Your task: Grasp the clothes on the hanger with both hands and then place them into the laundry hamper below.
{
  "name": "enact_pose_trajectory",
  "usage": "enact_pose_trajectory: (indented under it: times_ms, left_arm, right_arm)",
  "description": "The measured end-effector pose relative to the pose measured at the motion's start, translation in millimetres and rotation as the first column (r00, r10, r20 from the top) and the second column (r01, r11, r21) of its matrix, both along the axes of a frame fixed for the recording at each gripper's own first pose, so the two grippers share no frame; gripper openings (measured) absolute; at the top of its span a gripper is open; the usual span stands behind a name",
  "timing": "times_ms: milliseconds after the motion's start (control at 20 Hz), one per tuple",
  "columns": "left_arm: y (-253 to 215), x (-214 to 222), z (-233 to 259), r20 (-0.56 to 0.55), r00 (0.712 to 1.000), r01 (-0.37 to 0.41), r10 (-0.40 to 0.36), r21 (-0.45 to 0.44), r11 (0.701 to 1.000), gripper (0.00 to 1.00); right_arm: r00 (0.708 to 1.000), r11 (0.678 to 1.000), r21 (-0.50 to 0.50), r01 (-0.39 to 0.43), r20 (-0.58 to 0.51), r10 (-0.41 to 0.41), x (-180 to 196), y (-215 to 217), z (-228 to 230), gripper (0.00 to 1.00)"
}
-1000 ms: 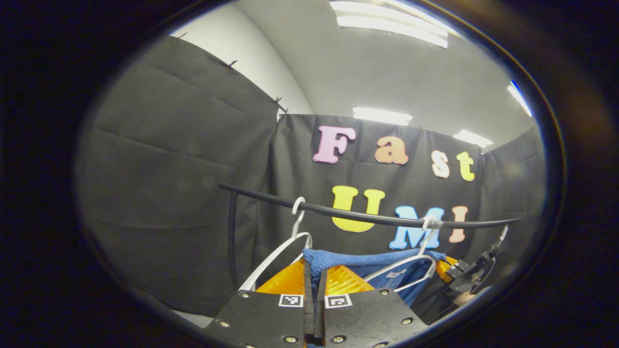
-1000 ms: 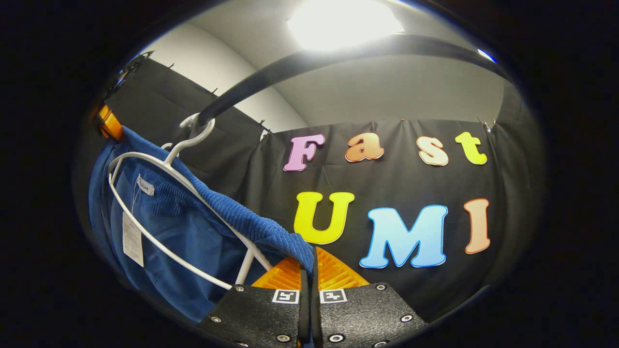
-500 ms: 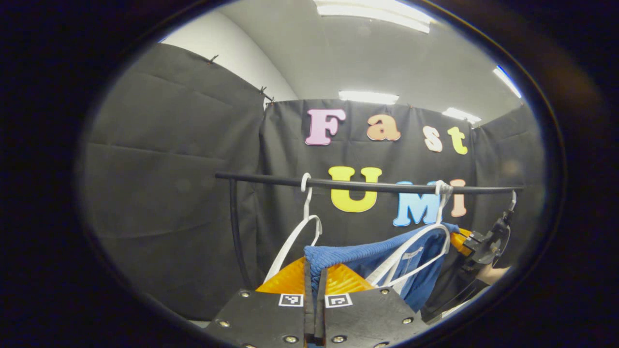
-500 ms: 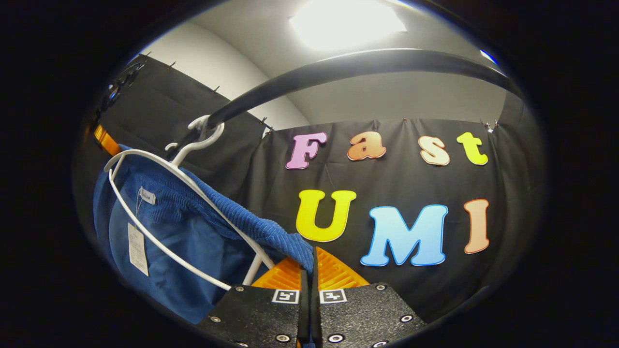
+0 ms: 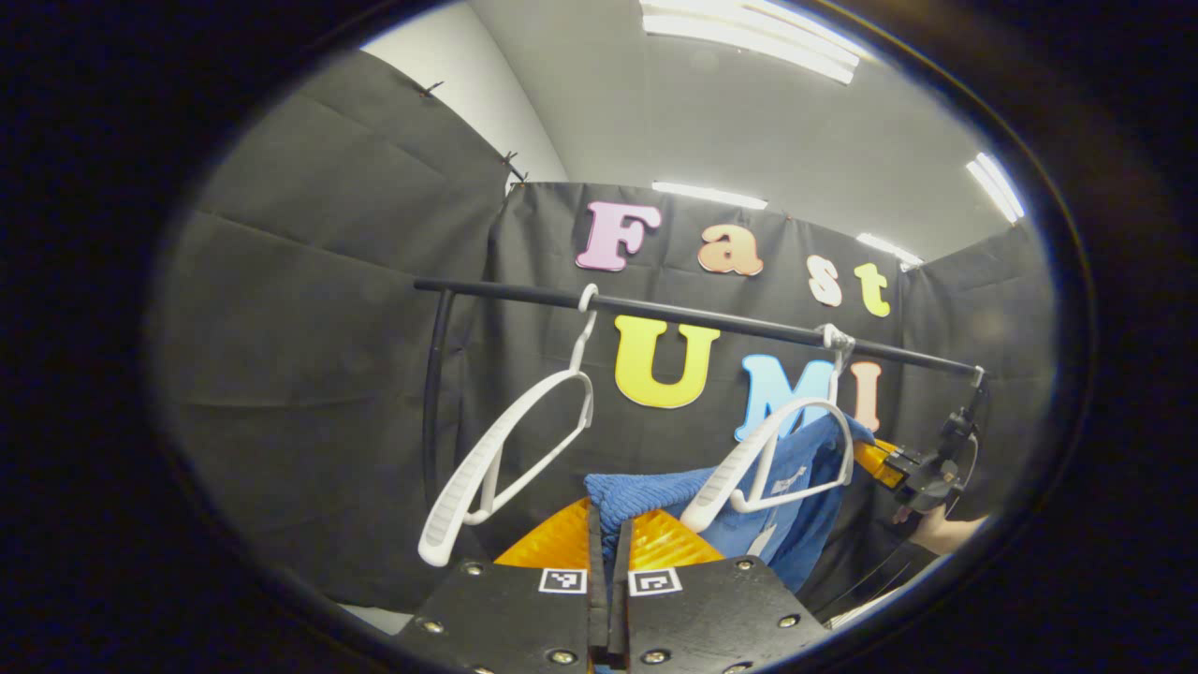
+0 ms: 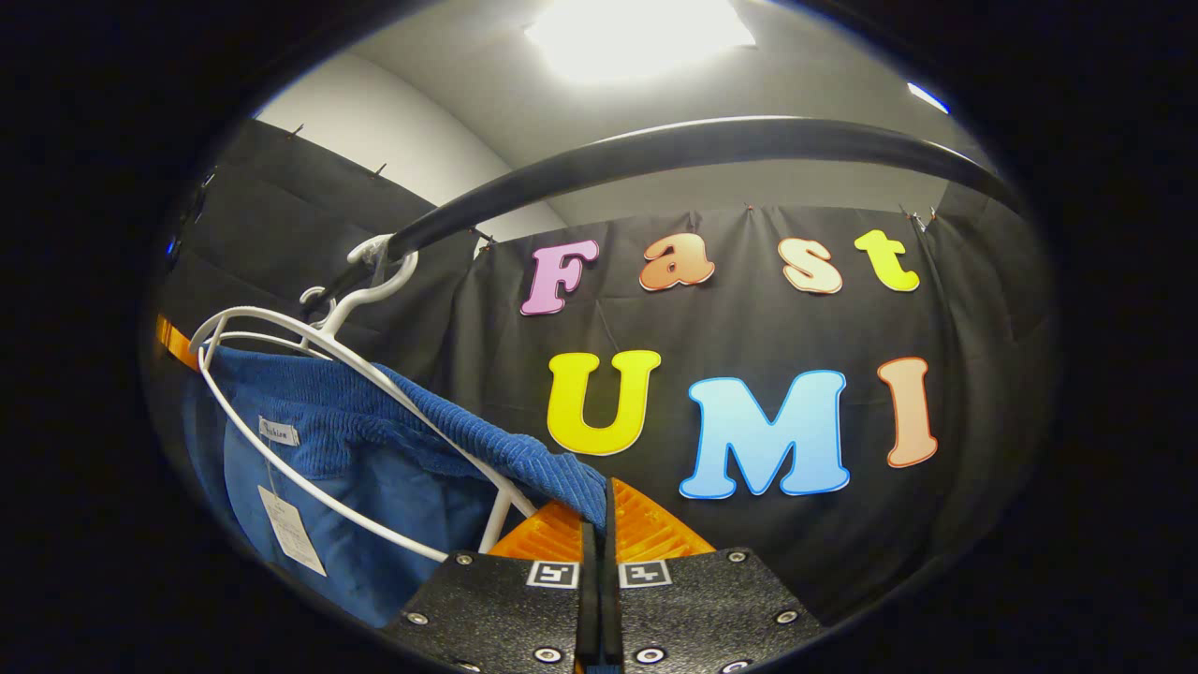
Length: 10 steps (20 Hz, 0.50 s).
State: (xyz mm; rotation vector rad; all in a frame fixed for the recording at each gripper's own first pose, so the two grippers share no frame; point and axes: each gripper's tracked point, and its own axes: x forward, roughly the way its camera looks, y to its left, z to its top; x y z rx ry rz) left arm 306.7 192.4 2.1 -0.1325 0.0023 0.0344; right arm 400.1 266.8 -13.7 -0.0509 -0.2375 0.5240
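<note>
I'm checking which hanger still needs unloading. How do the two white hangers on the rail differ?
The left hanger is bare; the right hanger has the blue garment on it, pinched by the left gripper and right gripper. The left one swings tilted, nearer the rail's end post. Both hook on the black rail.

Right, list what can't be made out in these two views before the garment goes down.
- Laundry hamper: below the bottom edge in both views, so its position is unknown.
- Blue garment: lower part cut off by the edge of the right gripper view; in the left gripper view the left hand-held gripper covers part of it.
- Garment tag: print too small to read.
- Right hand-held gripper, left gripper view: small at the rim; its closure shows only up close.
</note>
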Motion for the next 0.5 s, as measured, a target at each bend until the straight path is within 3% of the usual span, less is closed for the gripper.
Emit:
enact_pose_trajectory:
  times_ms: [250,500]
  left_arm:
    - [-13.1,24.2,-23.1,-0.021,1.000,0.001,-0.003,-0.074,0.997,0.01]
    - [-24.9,16.5,-37.8,0.002,1.000,0.014,-0.014,-0.154,0.988,0.01]
  right_arm:
    - [1.000,0.999,-0.024,0.026,0.003,-0.025,20.8,-10.8,-9.0,0.01]
    - [0.999,0.997,-0.064,0.048,0.025,-0.046,20.0,-11.8,-15.1,0.01]
